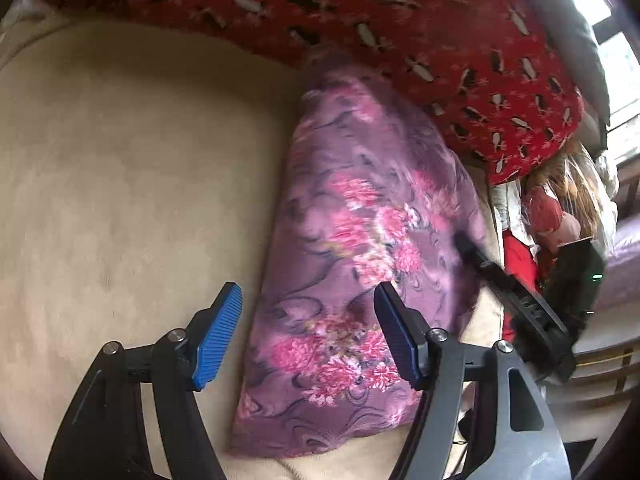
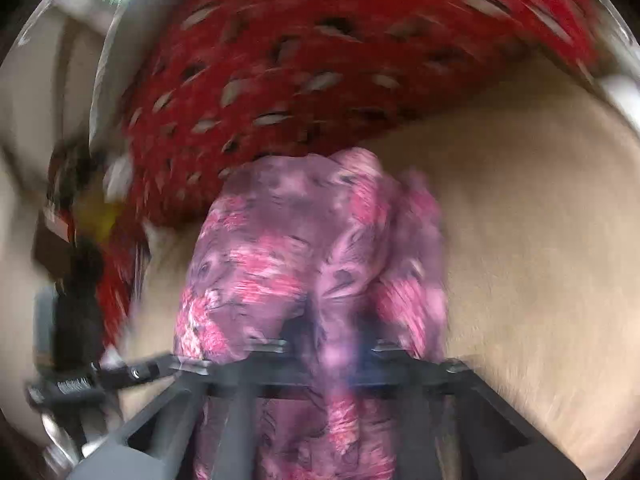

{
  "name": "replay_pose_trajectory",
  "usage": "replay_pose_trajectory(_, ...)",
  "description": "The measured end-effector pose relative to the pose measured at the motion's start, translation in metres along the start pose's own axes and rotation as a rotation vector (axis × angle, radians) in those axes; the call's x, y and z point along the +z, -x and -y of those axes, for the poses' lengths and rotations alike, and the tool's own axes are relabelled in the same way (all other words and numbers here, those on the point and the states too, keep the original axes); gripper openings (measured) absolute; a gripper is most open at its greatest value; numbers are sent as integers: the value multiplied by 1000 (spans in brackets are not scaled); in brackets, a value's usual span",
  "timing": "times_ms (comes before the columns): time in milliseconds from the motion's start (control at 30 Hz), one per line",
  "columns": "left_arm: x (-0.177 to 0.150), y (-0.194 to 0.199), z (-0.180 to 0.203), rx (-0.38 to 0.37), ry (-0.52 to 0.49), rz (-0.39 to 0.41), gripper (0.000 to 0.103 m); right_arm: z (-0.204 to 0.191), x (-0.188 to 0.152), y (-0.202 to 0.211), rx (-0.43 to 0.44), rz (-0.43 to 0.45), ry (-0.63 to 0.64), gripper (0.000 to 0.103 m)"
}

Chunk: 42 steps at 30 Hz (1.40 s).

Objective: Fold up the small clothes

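Observation:
A purple garment with pink flowers (image 1: 352, 216) lies in a long fold on the beige bed surface (image 1: 120, 160). My left gripper (image 1: 308, 336) is open and empty, its blue pads on either side of the garment's near left edge, above it. The right gripper (image 1: 516, 292) shows at the garment's right edge in the left wrist view. In the blurred right wrist view the garment (image 2: 304, 264) drapes over my right gripper (image 2: 332, 356), which is shut on the cloth; the fingertips are hidden by it.
A red patterned blanket (image 1: 400, 32) is bunched along the far side, touching the garment's far end. Mixed clothes and objects (image 1: 560, 208) are heaped at the right. A window (image 1: 616, 52) is at the far right.

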State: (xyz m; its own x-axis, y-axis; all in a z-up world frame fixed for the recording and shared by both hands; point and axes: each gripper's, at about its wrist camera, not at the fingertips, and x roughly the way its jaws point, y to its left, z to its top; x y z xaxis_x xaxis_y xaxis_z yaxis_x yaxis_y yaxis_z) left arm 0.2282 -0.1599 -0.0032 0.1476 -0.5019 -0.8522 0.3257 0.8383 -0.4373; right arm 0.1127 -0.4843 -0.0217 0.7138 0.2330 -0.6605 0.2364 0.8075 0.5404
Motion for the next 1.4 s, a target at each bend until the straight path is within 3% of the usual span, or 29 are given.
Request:
replay_pose_trajectory(100,1,-19,-2,55,-7,-15,68,-2,13,11,-10,74,43,9)
replay_pose_trajectory(167,2,-40,-7,66,22,-70,71,12,16,-6,-69,20,18,9)
replay_pose_trajectory(233,1,-38,-8,63,28,-69,72,20,12,-27,-140,-67,21,11)
replay_pose_trajectory(367,-11,-14,-12,63,-23,-54,72,17,4,5,-32,5,-51,24)
replay_pose_trajectory(400,-19,-7,-14,56,-30,-51,71,19,-4,17,1,8,-75,33)
replay_pose_trajectory(500,-42,0,-20,46,-44,-55,71,25,-39,41,47,-9,-90,44)
replay_pose_trajectory(567,-54,-5,-19,77,-55,-74,71,24,-63,44,59,-58,-92,44)
replay_pose_trajectory(600,-57,-7,-20,89,-57,-84,71,19,-69,39,38,-86,-76,36)
replay_pose_trajectory(633,-61,-8,-21,101,-57,-90,71,15,-76,41,13,-97,-46,25)
replay_pose_trajectory(667,-63,-7,-22,108,-52,-88,71,10,-81,49,17,-81,-8,4)
replay_pose_trajectory(733,-67,-8,-25,120,-42,-85,72,12,-81,71,105,4,-34,3)
replay_pose_trajectory(800,-70,-14,-26,143,-44,-90,72,24,-83,82,117,64,-87,3)
replay_pose_trajectory(867,-74,-13,-20,173,-80,-85,72,42,-94,61,37,-22,-141,3)
replay_pose_trajectory(933,-77,-10,-14,201,-118,-82,71,47,-105,48,11,-81,-149,3)
replay_pose_trajectory(1000,-78,6,-11,196,-125,-25,71,42,-100,57,20,-48,-176,11)
replay_pose_trajectory(1133,-74,22,-2,238,-145,90,71,11,-89,86,26,96,-102,15)
replay_pose_trajectory(1233,-75,9,3,280,-164,81,71,-11,-93,84,16,148,-19,17)
replay_pose_trajectory(1300,-76,-9,3,302,-162,39,71,-13,-100,68,-35,121,20,17)
replay_pose_trajectory(1367,-82,-14,-6,305,-163,11,71,-2,-115,41,-138,3,25,16)
replay_pose_trajectory(1400,-83,-15,-6,306,-167,9,72,4,-119,35,-146,-22,25,15)
